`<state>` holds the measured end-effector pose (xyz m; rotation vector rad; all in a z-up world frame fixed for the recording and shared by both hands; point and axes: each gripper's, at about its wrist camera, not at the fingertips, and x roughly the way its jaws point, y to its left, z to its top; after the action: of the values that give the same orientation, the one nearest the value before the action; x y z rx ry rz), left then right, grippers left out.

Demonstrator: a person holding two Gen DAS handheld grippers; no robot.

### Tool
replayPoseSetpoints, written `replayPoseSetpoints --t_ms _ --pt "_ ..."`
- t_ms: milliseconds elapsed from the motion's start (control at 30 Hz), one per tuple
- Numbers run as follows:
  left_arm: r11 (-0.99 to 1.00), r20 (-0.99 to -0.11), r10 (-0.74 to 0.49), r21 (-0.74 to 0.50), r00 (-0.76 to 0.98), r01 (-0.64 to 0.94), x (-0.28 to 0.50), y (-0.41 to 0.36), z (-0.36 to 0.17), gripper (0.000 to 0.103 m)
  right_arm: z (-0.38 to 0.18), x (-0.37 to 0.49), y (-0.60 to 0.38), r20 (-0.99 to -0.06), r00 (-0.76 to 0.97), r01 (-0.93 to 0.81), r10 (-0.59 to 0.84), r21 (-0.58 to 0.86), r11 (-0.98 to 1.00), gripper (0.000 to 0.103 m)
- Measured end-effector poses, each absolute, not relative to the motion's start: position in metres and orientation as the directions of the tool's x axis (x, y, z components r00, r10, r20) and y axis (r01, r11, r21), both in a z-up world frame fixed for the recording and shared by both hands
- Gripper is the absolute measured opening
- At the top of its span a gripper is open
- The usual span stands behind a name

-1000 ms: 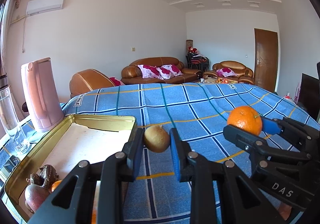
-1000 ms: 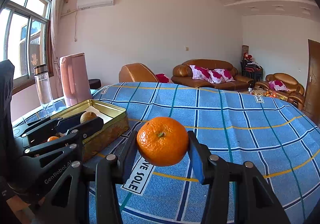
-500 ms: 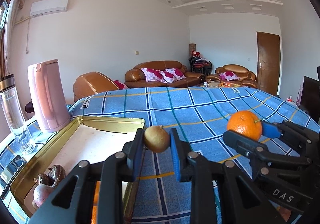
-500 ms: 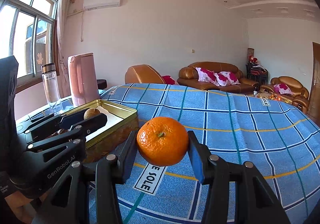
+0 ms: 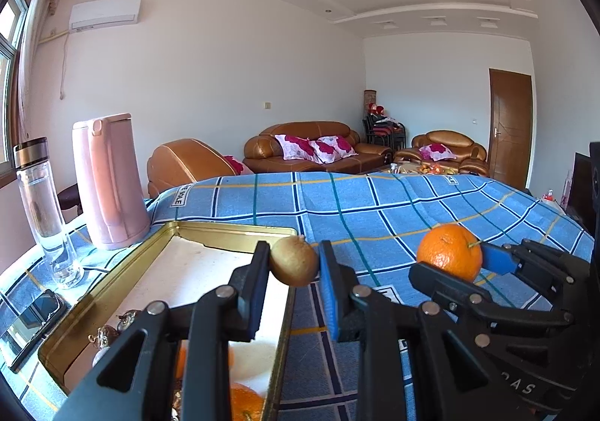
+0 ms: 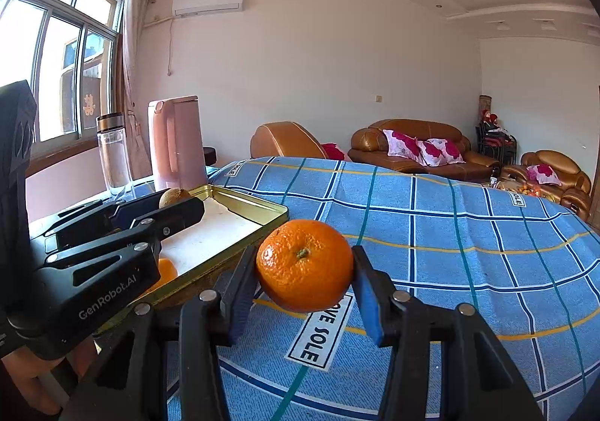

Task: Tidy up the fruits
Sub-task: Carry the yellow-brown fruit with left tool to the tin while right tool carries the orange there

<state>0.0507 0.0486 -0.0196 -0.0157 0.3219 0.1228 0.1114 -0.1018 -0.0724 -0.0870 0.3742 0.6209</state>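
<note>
Living room with brown leather sofas (image 5: 315, 147) at the far wall, brown door (image 5: 510, 128) on the right, AC unit (image 6: 207, 0) high on the wall, window (image 6: 63, 57) to the left. Blue checked cloth (image 6: 450, 233) covers the desk.

Left gripper (image 5: 293, 265) has its fingers (image 5: 255, 282) clamped on a brown kiwi (image 5: 294, 260), held in the air over the right rim of the gold tin tray (image 5: 225, 229), near its far corner. In the right wrist view the same gripper (image 6: 180, 199) shows from the side with the kiwi (image 6: 173, 196) poking above the fingers, over the tray (image 6: 258, 205).

Right gripper (image 6: 304, 267) has its fingers (image 6: 369, 304) closed on an orange (image 6: 304, 265), stem end facing the camera, held above the cloth just right of the tray and clear of it. From the left wrist view the right gripper (image 5: 450, 261) and its orange (image 5: 449, 252) sit to the right of the kiwi, apart from it.

Tray has a white liner, mostly bare at the far end. At the near end lie another orange (image 5: 243, 402), partly hidden by the left gripper, and some small brownish items (image 5: 108, 331), too blocked to identify. One orange in the tray (image 6: 167, 271) also shows in the right wrist view, under the left gripper.

Pink kettle (image 5: 108, 181) stands upright on the desk just beyond the tray's far left corner, clear bottle (image 5: 47, 211) with a dark cap left of it. Dark phone (image 5: 33, 323) lies flat beside the tray's left edge.
</note>
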Motion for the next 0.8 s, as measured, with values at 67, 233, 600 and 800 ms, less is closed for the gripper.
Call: replayPoseSetpoints --t_ms 67,233,600,800 --pt "0.992 -0.317 0.123 0.003 0.941 -0.128 0.049 0.052 -0.020 0.027 -0.072 0.111 -0.099 -0.369 0.744 -0.589 0.557 0.032 0.808 0.050" --pt "0.989 -0.319 0.143 0.000 0.937 -0.150 0.044 0.063 -0.020 0.027 -0.072 0.110 -0.090 -0.372 0.733 -0.604 0.570 0.030 0.796 0.050" --pt "0.978 -0.334 0.202 0.013 0.921 -0.210 0.033 0.086 -0.021 0.027 -0.068 0.104 -0.061 -0.372 0.694 -0.658 0.617 0.022 0.753 0.050" --pt "0.971 -0.339 0.229 0.012 0.913 -0.239 0.028 0.101 -0.022 0.027 -0.063 0.096 -0.043 -0.367 0.671 -0.691 0.644 0.005 0.723 0.050"
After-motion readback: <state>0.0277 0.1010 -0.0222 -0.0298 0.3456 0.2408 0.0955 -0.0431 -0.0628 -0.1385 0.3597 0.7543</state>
